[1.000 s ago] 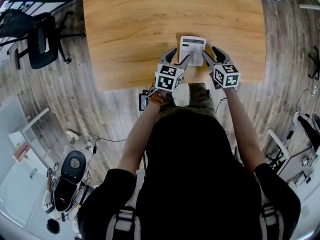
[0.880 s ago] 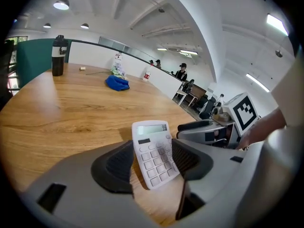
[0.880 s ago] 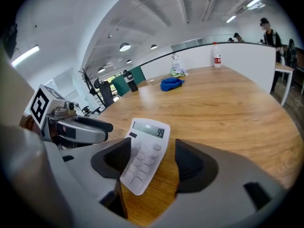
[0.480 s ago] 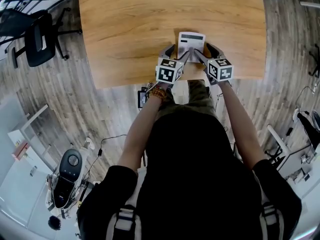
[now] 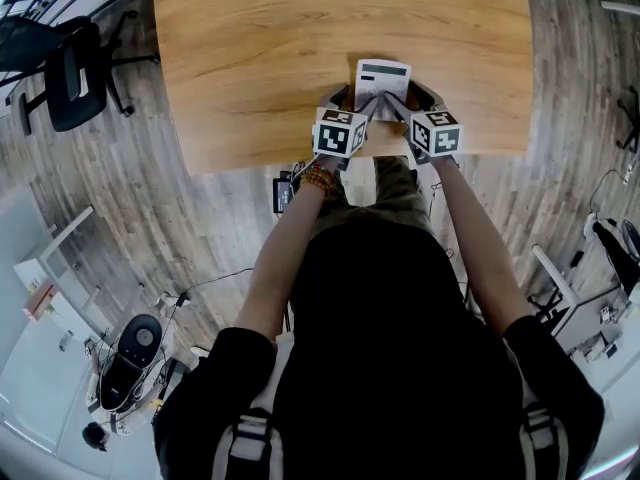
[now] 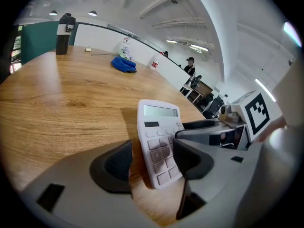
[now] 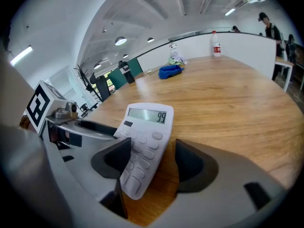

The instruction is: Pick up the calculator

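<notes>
A white calculator [image 5: 383, 78] lies flat on the wooden table [image 5: 250, 58] close to its near edge, display "99" facing up. My left gripper [image 5: 355, 101] straddles its near left corner. In the left gripper view the calculator [image 6: 159, 146] sits between the wide jaws of the left gripper [image 6: 152, 163], with the right pad over the keys. My right gripper [image 5: 410, 98] straddles the near right corner. In the right gripper view the calculator [image 7: 145, 137] is inside the right gripper [image 7: 153, 161], whose jaws are closing, and bare wood shows before the right pad.
At the table's far end lie a blue cloth [image 6: 124, 64], a black bottle [image 6: 63, 27] and a white bottle [image 7: 216, 44]. The table's near edge runs just behind both grippers. A black office chair [image 5: 75, 73] stands on the floor to the left.
Both grippers have come down and forward onto the calculator's near end; their fingers now flank its corners instead of hanging short of it. The calculator has not moved.
</notes>
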